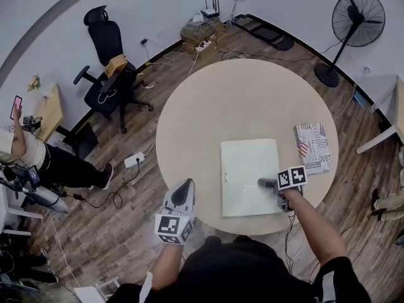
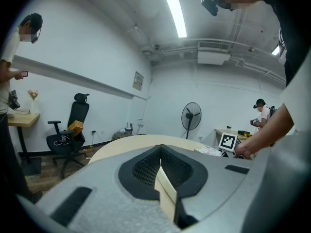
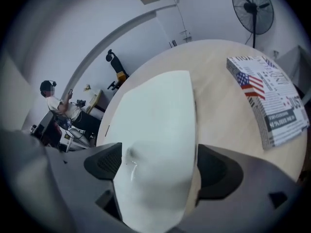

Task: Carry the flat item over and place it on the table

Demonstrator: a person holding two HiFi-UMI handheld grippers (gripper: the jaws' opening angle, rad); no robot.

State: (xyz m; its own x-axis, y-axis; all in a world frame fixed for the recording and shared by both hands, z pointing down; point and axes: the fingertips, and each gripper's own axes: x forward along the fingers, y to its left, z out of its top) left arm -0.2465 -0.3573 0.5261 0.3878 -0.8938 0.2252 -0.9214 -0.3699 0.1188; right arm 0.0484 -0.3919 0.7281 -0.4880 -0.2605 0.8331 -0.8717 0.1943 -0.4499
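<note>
The flat white item point(image 1: 248, 175) lies flat on the round beige table point(image 1: 240, 100), near its front edge. My right gripper point(image 1: 265, 183) sits at the item's right edge, over the table. In the right gripper view the item point(image 3: 155, 125) runs between the jaws of my right gripper point(image 3: 160, 164), which stand wide open with a strip of table showing beside the right jaw. My left gripper point(image 1: 184, 188) hangs off the table's near left edge, above the floor. In the left gripper view, my left gripper point(image 2: 160, 152) is shut with nothing from the table in it.
A flag-printed box point(image 1: 312, 147) lies on the table just right of the item. A black office chair point(image 1: 107, 62) stands at back left and a floor fan point(image 1: 356, 17) at back right. A person point(image 1: 25, 150) stands at far left. Cables and a power strip point(image 1: 134, 160) lie on the floor.
</note>
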